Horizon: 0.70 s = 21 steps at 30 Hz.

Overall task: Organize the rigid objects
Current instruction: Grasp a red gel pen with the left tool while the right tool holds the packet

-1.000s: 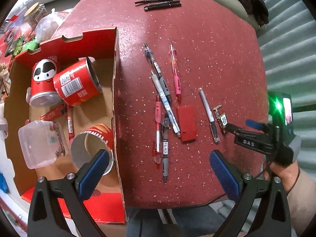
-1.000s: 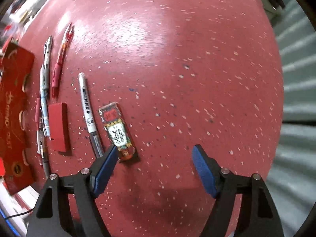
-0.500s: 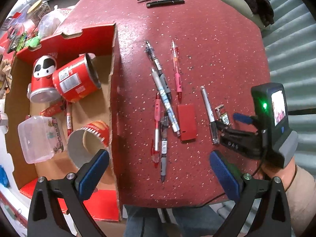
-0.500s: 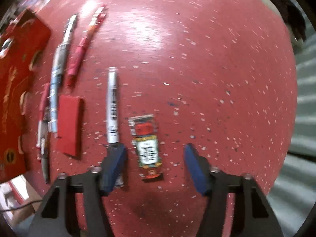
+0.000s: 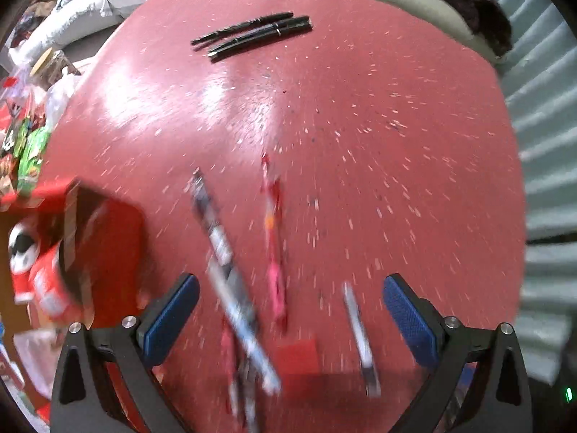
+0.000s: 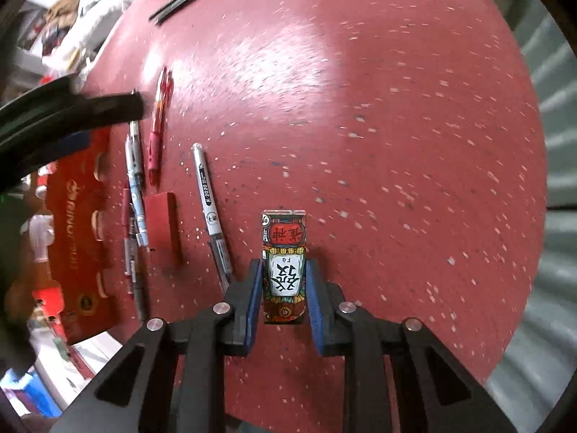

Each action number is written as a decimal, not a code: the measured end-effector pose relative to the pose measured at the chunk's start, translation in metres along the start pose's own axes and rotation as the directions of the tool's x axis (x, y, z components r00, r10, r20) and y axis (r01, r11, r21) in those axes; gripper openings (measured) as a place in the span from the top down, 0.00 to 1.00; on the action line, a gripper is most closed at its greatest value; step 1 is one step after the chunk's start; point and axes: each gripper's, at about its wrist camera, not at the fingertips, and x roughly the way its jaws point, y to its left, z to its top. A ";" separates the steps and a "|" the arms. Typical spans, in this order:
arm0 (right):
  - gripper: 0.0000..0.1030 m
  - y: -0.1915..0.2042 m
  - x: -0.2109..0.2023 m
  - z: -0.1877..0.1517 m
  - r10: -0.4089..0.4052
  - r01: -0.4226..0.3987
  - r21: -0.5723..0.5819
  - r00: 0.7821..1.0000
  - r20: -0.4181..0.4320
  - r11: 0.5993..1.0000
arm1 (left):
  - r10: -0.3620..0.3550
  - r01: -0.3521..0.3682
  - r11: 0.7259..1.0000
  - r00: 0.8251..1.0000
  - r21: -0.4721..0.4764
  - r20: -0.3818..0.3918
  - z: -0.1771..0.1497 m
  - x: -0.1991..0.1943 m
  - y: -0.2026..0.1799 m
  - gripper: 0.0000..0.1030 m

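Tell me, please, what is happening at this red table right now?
A person is sorting small items with two handheld tongs. The right tongs have just closed on a small printed box. The left tongs hang open above the loose pens, holding nothing. A red cardboard box sits beside them.

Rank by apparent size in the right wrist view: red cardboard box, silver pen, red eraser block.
1. red cardboard box
2. silver pen, longer than the block but thinner
3. red eraser block; its area may match the pen's.

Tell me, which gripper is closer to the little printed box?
The right gripper: its jaws have just closed on the printed box. The left gripper hovers open over the pens, farther off toward the cardboard box.
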 end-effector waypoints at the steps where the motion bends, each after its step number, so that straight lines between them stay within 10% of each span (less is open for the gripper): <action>1: 0.75 -0.004 -0.005 -0.003 0.008 -0.008 0.011 1.000 0.005 1.000 | 0.009 -0.009 1.000 1.000 -0.006 -0.005 0.006 0.010 -0.003 0.01; 16: 0.75 -0.042 -0.047 -0.021 0.108 -0.109 0.063 0.994 0.018 0.992 | 0.072 -0.072 0.997 0.997 -0.001 -0.003 0.017 0.053 -0.016 0.03; 19: 0.75 -0.044 -0.056 -0.022 0.114 -0.116 0.064 0.993 0.035 0.991 | 0.065 -0.066 0.998 0.998 0.008 0.021 0.014 0.043 -0.012 0.37; 21: 0.75 -0.044 -0.060 -0.023 0.117 -0.121 0.068 0.992 0.050 0.990 | 0.056 -0.057 0.998 0.998 0.035 0.029 0.013 0.037 -0.011 0.87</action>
